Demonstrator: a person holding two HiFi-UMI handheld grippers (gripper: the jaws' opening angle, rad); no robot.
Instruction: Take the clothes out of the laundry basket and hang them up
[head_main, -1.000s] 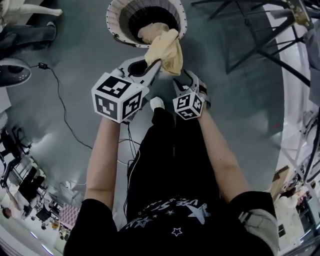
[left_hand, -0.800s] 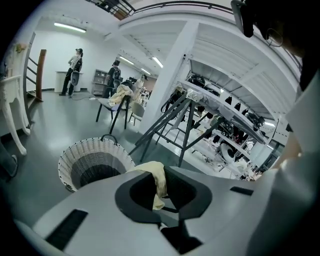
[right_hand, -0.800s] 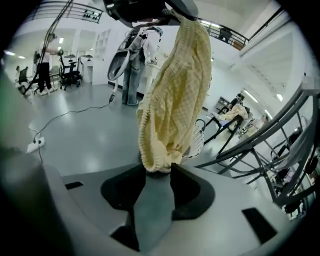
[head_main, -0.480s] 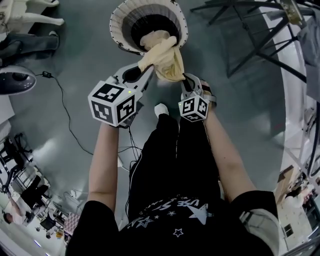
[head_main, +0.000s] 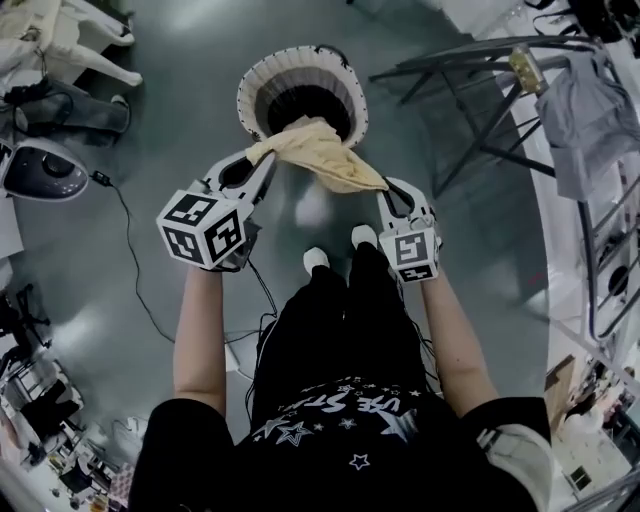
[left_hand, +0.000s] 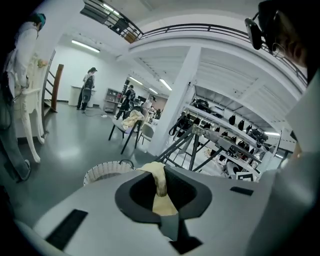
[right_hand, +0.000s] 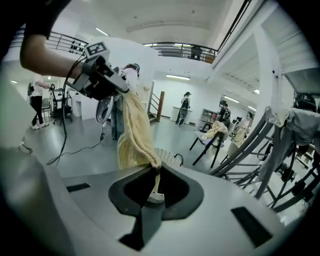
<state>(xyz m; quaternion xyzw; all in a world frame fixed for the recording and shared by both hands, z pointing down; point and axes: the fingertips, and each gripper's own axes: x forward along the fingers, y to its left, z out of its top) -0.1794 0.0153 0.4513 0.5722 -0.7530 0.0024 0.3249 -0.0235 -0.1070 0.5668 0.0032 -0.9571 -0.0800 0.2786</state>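
Note:
A pale yellow garment (head_main: 318, 160) hangs stretched between my two grippers, above and just in front of the round white laundry basket (head_main: 262, 85). My left gripper (head_main: 262, 160) is shut on its left corner; in the left gripper view the cloth (left_hand: 161, 187) is pinched between the jaws. My right gripper (head_main: 385, 190) has just been closing its jaws and now grips the garment's right edge (right_hand: 150, 162). From the right gripper view the garment (right_hand: 134, 135) drapes down from the left gripper (right_hand: 102, 80). The basket's inside looks dark.
A black-framed drying rack (head_main: 500, 90) stands to the right with a grey garment (head_main: 580, 110) on it. A cable (head_main: 130, 250) and a round white device (head_main: 40, 170) lie on the floor at left. Chairs with clothes (right_hand: 215, 132) and people stand farther off.
Both grippers rose with the yellow garment, lifting it clear of the basket. The right gripper shut on the cloth's edge, and the two grippers moved apart, spreading the garment.

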